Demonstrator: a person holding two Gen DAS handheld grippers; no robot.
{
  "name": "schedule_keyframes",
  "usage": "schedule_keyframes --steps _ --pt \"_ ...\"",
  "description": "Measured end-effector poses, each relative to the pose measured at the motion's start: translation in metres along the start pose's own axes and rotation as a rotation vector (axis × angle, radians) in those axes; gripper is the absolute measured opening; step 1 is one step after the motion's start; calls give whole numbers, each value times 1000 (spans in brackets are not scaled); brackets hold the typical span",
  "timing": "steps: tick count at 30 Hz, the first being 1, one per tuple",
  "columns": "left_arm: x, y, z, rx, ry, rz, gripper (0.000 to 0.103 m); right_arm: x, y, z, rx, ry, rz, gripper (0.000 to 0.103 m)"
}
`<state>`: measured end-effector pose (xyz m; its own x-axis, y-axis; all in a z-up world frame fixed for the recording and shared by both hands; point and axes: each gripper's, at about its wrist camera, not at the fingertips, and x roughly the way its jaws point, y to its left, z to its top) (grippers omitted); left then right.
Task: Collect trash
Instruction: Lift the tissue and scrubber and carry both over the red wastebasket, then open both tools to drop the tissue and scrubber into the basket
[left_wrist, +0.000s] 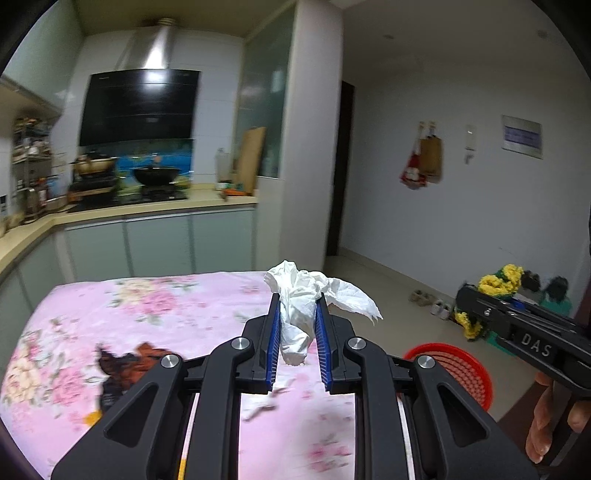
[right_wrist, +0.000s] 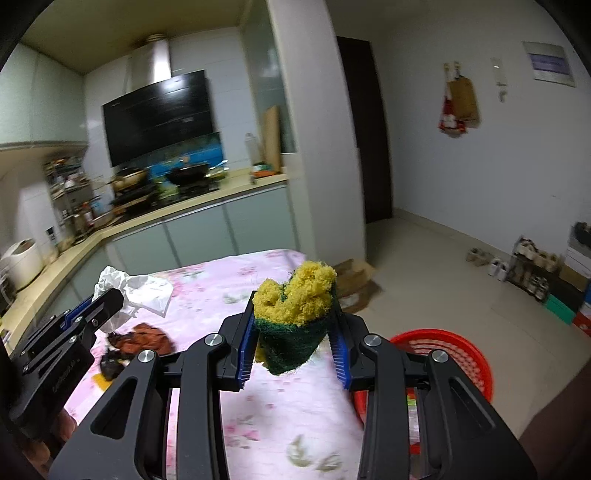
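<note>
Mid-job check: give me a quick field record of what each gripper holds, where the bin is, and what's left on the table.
left gripper: shut on white tissue
right gripper: shut on yellow-green sponge
red basket: on the floor, right of the table
table: pink floral cloth
left on table: dark brown scraps
</note>
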<state>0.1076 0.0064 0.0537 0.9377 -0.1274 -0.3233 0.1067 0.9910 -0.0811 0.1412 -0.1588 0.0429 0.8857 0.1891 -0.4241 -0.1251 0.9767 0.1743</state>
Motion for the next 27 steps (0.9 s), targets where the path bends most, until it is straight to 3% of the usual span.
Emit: schedule_keyframes --steps 13,27 --pt "52 -87 -17 64 87 -210 17 3 -85 -16 91 28 -182 34" --pt "139 -159 -62 121 299 -344 17 47 -153 -49 189 162 -297 34"
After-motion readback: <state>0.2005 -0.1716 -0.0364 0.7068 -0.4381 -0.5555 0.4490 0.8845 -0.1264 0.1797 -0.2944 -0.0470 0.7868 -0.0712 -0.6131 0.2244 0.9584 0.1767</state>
